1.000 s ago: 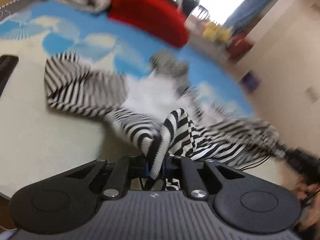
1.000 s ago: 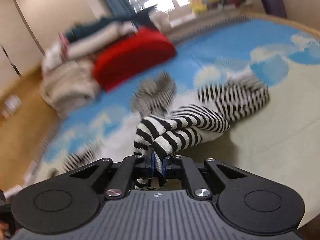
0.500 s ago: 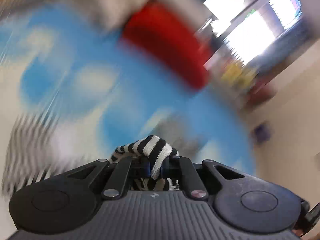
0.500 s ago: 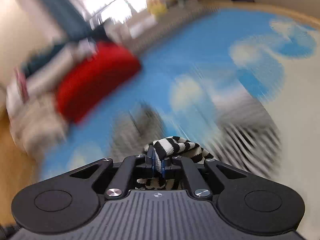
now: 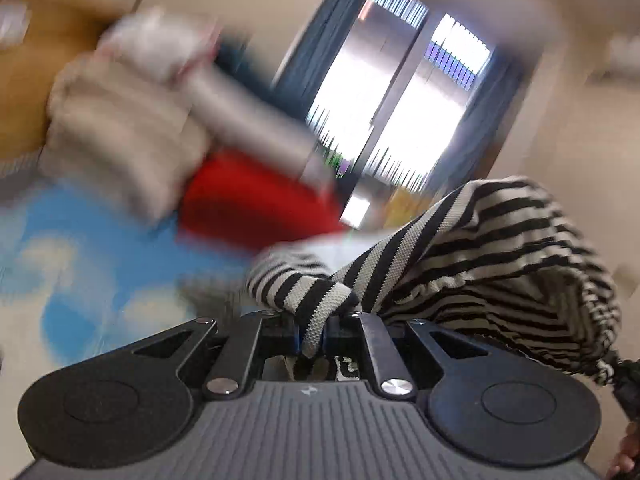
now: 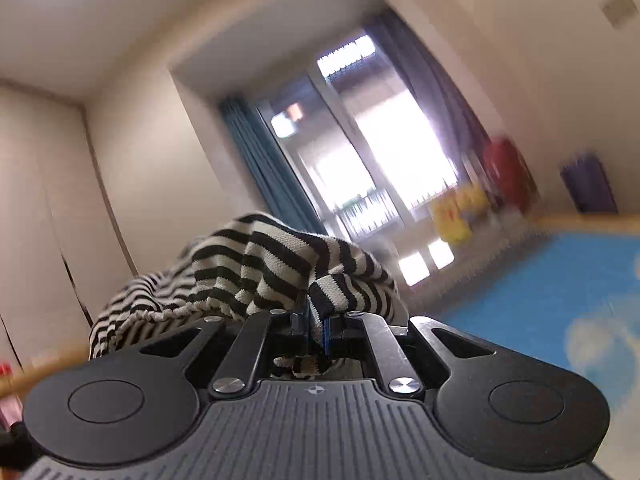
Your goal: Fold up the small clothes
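Note:
A black-and-white striped garment [image 5: 492, 264] hangs in the air between both grippers. My left gripper [image 5: 311, 330] is shut on one bunched edge of it, and the cloth stretches away to the right towards a dark shape at the frame's edge. In the right wrist view my right gripper [image 6: 318, 330] is shut on another edge of the striped garment [image 6: 256, 276], which drapes off to the left. Both grippers are lifted well above the blue cloud-patterned mat [image 5: 52, 232]. The lower part of the garment is hidden below the grippers.
A red cushion [image 5: 248, 208] and a heap of beige and grey bedding [image 5: 132, 148] lie at the mat's far side. A bright window with blue curtains [image 6: 360, 160] fills the far wall. Yellow and red toys [image 6: 472, 204] sit by it. A fingertip [image 5: 628, 444] shows at lower right.
Both grippers have risen off the mat, lifting the striped garment with them. The views tilted from the mat up to the window and walls. The grip stays the same on both sides.

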Tool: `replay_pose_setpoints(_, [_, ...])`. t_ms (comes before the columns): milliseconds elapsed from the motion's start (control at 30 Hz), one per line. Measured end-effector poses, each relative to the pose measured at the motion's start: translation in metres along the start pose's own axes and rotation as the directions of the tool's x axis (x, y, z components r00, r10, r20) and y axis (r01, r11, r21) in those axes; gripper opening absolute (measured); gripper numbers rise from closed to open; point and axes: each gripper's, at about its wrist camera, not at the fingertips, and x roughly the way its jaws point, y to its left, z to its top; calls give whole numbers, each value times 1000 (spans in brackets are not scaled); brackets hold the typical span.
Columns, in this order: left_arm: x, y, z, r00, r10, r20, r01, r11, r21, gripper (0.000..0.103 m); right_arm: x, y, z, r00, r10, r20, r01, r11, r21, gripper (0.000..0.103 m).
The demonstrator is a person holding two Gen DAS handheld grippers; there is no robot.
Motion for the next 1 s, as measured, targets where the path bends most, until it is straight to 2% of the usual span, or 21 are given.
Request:
replay_pose_setpoints(33, [15, 13, -21, 998, 31, -63, -31, 1000, 1, 10, -1, -13, -25, 998, -24, -63, 24, 1000, 1, 6])
replay_pose_setpoints(67, [30, 28, -53, 987, 70, -145, -71, 997, 1, 10, -2, -26, -48, 991, -53, -121, 54, 998, 8, 6])
replay_pose_setpoints(133, [51, 59, -109, 948, 131, -289, -129, 991, 25, 10, -3, -58, -103, 954, -132, -268, 137, 991, 1, 6])
replay_pose_setpoints(167, [56, 75, -132, 927, 144, -347, -143, 989, 30, 10, -3, -70, -126, 930, -167, -327, 177, 984, 1, 6])
replay_pose_setpoints(233, [63, 96, -185, 868, 179, -462, -173, 983, 56, 10, -13, -99, -176, 861, -233, -451, 261, 965, 0, 6])
replay_pose_setpoints(267, [65, 104, -199, 847, 195, -495, -178, 981, 81, 10, -20, -111, -200, 816, -261, -516, 297, 955, -14, 6])
replay_pose_setpoints(300, [63, 108, -216, 832, 217, -510, -183, 976, 118, 10, -27, -118, -216, 787, -272, -553, 315, 949, -18, 6])
replay_pose_setpoints(367, [54, 112, -234, 824, 223, -520, -167, 974, 154, 10, -47, -128, -248, 716, -307, -627, 344, 937, -66, 6])
replay_pose_setpoints(400, [51, 114, -236, 827, 227, -514, -158, 972, 173, 10, -54, -129, -256, 699, -316, -642, 344, 935, -86, 6])
replay_pose_setpoints(467, [44, 116, -241, 827, 222, -517, -146, 972, 184, 10, -65, -122, -260, 675, -321, -665, 322, 938, -126, 6])
replay_pose_setpoints(533, [38, 115, -239, 824, 212, -525, -136, 974, 181, 10, -76, -116, -259, 672, -319, -668, 292, 943, -157, 6])
replay_pose_setpoints(600, [35, 115, -234, 819, 213, -533, -131, 974, 187, 11, -72, -117, -258, 659, -310, -685, 279, 947, -161, 6])
replay_pose_setpoints(700, [26, 117, -235, 814, 213, -541, -135, 974, 180, 14, -70, -128, -263, 620, -311, -721, 286, 945, -161, 7])
replay_pose_setpoints(733, [23, 117, -236, 812, 228, -537, -141, 970, 198, 24, -76, -131, -266, 598, -315, -737, 300, 941, -159, 10])
replay_pose_setpoints(767, [17, 116, -234, 814, 234, -531, -144, 968, 206, 31, -70, -133, -265, 560, -330, -760, 323, 932, -166, 12])
replay_pose_setpoints(800, [13, 117, -231, 820, 257, -512, -171, 963, 209, 55, -72, -136, -267, 513, -358, -781, 363, 914, -180, 18])
replay_pose_setpoints(833, [5, 117, -227, 822, 289, -492, -211, 955, 208, 75, -75, -137, -265, 507, -378, -775, 394, 901, -182, 39])
replay_pose_setpoints(867, [-2, 118, -222, 831, 302, -467, -232, 951, 202, 80, -77, -136, -258, 518, -410, -751, 420, 887, -195, 54])
replay_pose_setpoints(900, [-7, 120, -216, 851, 298, -433, -240, 953, 184, 84, -80, -132, -252, 537, -435, -723, 428, 879, -210, 56])
replay_pose_setpoints(933, [-10, 123, -209, 866, 285, -411, -241, 958, 155, 84, -85, -125, -244, 568, -456, -685, 425, 875, -230, 56])
replay_pose_setpoints(1000, [-3, 127, -195, 884, 236, -405, -228, 971, 67, 84, -89, -111, -233, 628, -447, -637, 392, 889, -237, 56])
